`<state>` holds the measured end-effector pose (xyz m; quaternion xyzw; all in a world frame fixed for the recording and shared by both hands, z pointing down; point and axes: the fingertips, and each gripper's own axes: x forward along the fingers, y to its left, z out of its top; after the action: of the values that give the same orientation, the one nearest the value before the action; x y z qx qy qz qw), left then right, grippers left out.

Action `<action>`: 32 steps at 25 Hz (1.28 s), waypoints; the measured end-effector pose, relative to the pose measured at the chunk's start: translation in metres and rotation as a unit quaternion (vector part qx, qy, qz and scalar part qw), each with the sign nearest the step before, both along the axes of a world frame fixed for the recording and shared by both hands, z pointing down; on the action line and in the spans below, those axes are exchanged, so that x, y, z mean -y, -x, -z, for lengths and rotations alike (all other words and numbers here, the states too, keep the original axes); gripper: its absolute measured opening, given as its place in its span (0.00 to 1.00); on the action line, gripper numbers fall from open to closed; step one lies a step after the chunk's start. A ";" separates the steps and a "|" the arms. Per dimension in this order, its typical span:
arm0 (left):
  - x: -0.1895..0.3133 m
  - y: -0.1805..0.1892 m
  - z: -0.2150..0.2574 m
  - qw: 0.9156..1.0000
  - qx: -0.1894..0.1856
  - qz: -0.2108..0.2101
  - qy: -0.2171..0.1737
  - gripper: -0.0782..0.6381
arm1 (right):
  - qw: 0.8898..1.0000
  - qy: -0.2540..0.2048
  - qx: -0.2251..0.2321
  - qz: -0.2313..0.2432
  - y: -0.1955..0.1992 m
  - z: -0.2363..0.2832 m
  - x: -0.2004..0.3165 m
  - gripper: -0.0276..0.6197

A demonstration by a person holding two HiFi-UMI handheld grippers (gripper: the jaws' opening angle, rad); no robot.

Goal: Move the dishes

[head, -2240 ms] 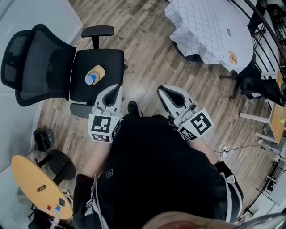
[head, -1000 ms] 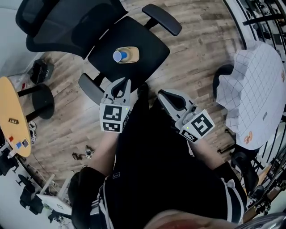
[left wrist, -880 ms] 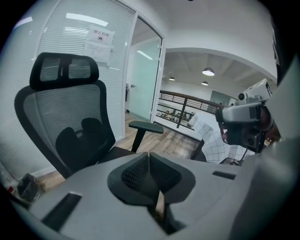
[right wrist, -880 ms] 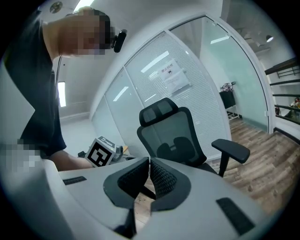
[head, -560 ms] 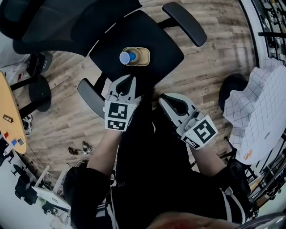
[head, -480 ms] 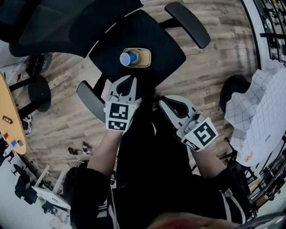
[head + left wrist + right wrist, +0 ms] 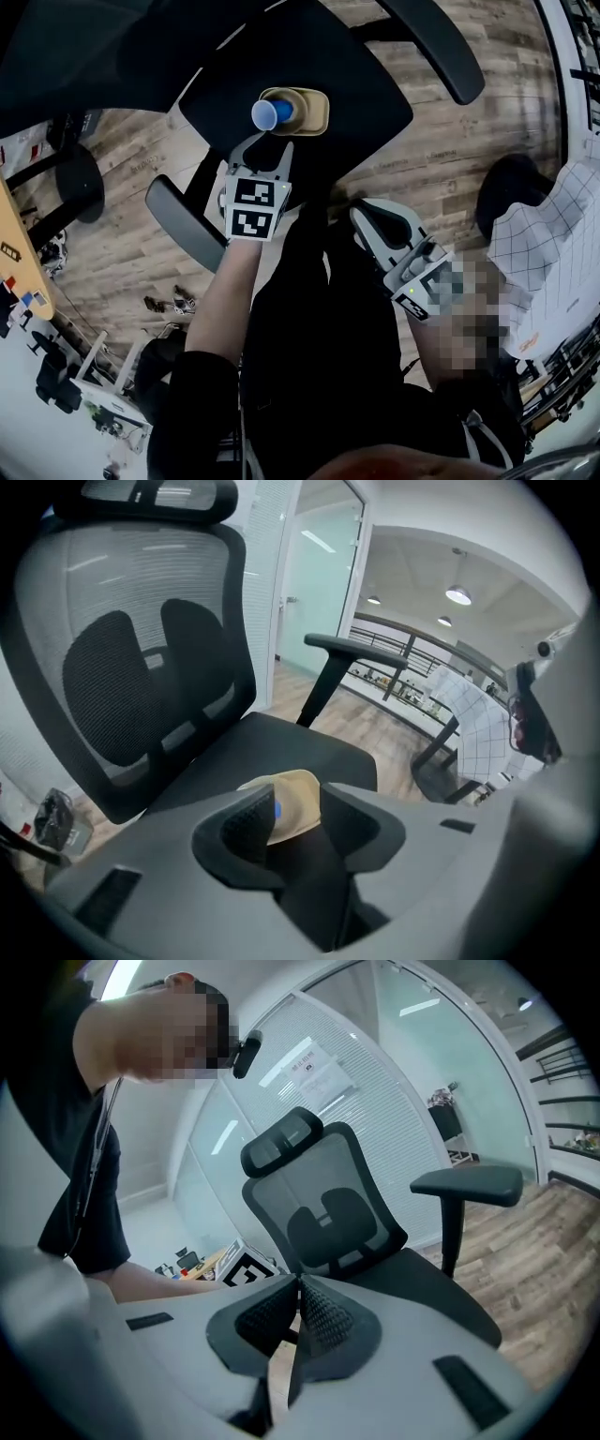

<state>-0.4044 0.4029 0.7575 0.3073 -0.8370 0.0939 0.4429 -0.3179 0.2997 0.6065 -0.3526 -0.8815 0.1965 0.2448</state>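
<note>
— Where does the dish sit from the left gripper (image 7: 266, 146)?

— Straight ahead and a little below it, on the black seat (image 7: 366, 103) of the office chair. Through the left gripper view the tan dish (image 7: 298, 803) shows in the gap between the fingers (image 7: 246, 819), but beyond their tips, not yet between them.

— And those fingers?

— Spread wide; they have just been opening, with nothing gripped.

— Which way does the dish run?

— In the head view its long side lies across the line the left gripper points along, so the near long rim faces the tips. A blue cup (image 7: 270, 113) sits at the dish's left end, the part closest to the fingers.

— The right gripper (image 7: 298, 1305)?

— Fingers pressed together, empty, hanging back at the right beside the person's body. The left is plainly nearer.

— What is it made of?

— A shallow rounded rectangle with a raised lip, matte tan; I'd judge it light plastic or fibre. The seat looks padded cloth, so the dish may rock when pinched at the rim, and the cup could tip.
</note>
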 end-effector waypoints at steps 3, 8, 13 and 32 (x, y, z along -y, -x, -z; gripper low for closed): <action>-0.002 0.005 -0.023 1.000 -0.009 -0.007 0.020 0.31 | 1.000 -0.002 -0.007 -0.008 -0.002 -0.014 0.004 0.08; -0.006 0.012 -0.058 0.999 -0.024 -0.005 0.037 0.31 | 1.000 -0.005 -0.013 -0.005 -0.008 -0.029 0.002 0.08; -0.010 0.018 -0.086 0.997 -0.042 0.001 0.059 0.31 | 1.000 -0.008 -0.016 -0.008 -0.010 -0.034 -0.001 0.08; -0.008 0.018 -0.095 0.992 -0.067 -0.023 0.105 0.13 | 0.999 -0.017 -0.011 -0.041 -0.015 0.008 0.012 0.08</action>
<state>-0.4226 0.4114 0.8521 0.2839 -0.7835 0.1708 0.5257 -0.3030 0.2880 0.5985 -0.3096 -0.8959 0.1953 0.2519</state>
